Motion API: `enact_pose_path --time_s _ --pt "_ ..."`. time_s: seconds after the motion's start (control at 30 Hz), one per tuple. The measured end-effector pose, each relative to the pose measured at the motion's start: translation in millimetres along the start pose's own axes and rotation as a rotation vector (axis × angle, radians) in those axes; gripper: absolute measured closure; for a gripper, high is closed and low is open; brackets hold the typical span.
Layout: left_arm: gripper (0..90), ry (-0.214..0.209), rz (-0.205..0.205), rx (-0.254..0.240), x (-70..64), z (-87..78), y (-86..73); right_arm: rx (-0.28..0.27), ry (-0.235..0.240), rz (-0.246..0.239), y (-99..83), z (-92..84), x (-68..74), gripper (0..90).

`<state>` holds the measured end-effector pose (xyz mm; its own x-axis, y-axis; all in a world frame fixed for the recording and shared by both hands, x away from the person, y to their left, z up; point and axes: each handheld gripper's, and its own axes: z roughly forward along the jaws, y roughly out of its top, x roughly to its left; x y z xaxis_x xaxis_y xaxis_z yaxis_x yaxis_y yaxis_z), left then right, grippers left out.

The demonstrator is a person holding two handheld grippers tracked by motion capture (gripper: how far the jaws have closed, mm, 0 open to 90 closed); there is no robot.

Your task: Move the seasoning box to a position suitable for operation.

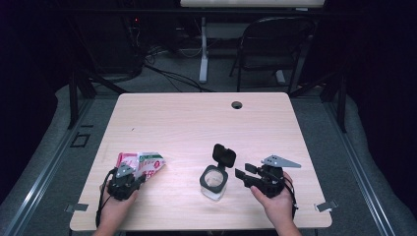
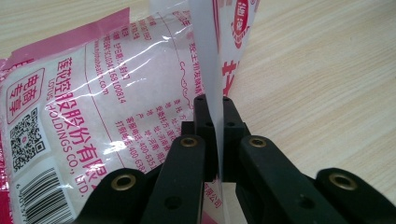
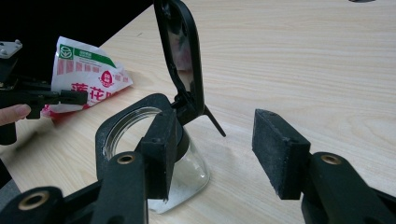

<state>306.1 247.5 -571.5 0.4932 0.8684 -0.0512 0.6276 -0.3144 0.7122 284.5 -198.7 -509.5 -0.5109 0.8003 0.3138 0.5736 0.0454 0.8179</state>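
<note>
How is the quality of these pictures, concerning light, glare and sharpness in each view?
High view: the table is lit but its surroundings are dark; fine detail is soft. Left gripper view: the bag shows glare streaks on its clear film, and the print near the frame's left edge bends. Right gripper view: the nearest parts of the gripper arms at the bottom are slightly blurred, the jar glints, and the far corner is black.

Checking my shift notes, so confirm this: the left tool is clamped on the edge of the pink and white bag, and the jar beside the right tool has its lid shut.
Not quite. The jar has its hinged lid flipped up and open, as the right gripper view shows. The rest stands: the left tool is clamped on the bag, and the jar sits beside the right tool.
</note>
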Motion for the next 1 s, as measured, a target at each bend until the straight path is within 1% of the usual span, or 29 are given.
enact_pose_path --time_s 0.07,0.17,0.23,0.43,0.47,0.53,0.67,0.7,0.73,0.77,0.8,0.83,0.87,0.9,1.0 --pt "89.9 -0.003 -0.008 -0.002 0.4 -1.1 0.4 -0.001 0.000 0.000 -0.2 0.2 0.4 50.1" --pt "90.0 -0.007 -0.007 0.002 1.0 -1.6 0.7 0.002 -0.005 -0.003 -0.7 0.7 0.5 50.1" --pt "90.0 -0.006 -0.006 -0.002 1.1 -2.1 0.9 0.008 -0.007 -0.001 -1.2 1.0 0.4 50.1" --pt "90.0 -0.016 -0.020 -0.022 4.4 -8.4 4.2 0.013 -0.010 -0.007 -1.7 1.0 -0.6 50.1" --pt "90.0 -0.017 -0.016 -0.015 5.5 -11.2 5.5 0.005 -0.010 0.002 -1.6 0.3 -1.2 50.1" --pt "90.0 -0.012 -0.011 -0.019 6.4 -12.9 6.7 0.001 -0.007 0.011 -1.2 -1.1 -2.1 50.1" --pt "90.0 0.003 -0.017 -0.040 11.6 -25.4 13.6 -0.002 0.000 0.025 -0.9 -2.0 -3.9 50.1" --pt "90.0 0.007 -0.026 -0.056 15.6 -32.1 16.2 -0.001 0.002 0.028 -1.1 -1.9 -4.7 50.1" --pt "90.0 0.007 -0.026 -0.056 15.6 -32.1 16.2 -0.002 0.003 0.029 -1.2 -1.9 -4.9 50.1" --pt "90.0 0.011 -0.027 -0.063 18.0 -35.8 17.7 -0.002 0.003 0.029 -1.2 -1.9 -4.9 50.1" --pt "90.0 0.021 -0.031 -0.074 23.3 -42.7 21.1 -0.003 0.001 0.033 -1.2 -2.0 -5.6 50.1" --pt "90.0 0.021 -0.031 -0.074 23.3 -42.7 21.1 -0.002 -0.004 0.035 -1.3 -2.1 -6.1 50.1" --pt "90.0 0.033 -0.031 -0.083 28.9 -48.5 24.9 -0.001 -0.006 0.037 -1.4 -2.3 -6.6 50.1" --pt "90.0 0.033 -0.031 -0.083 28.9 -48.5 24.9 -0.001 -0.006 0.037 -1.4 -2.3 -6.6 50.1" --pt "90.0 0.045 -0.038 -0.101 35.4 -57.4 31.4 -0.001 -0.006 0.038 -1.3 -2.6 -7.4 50.1"
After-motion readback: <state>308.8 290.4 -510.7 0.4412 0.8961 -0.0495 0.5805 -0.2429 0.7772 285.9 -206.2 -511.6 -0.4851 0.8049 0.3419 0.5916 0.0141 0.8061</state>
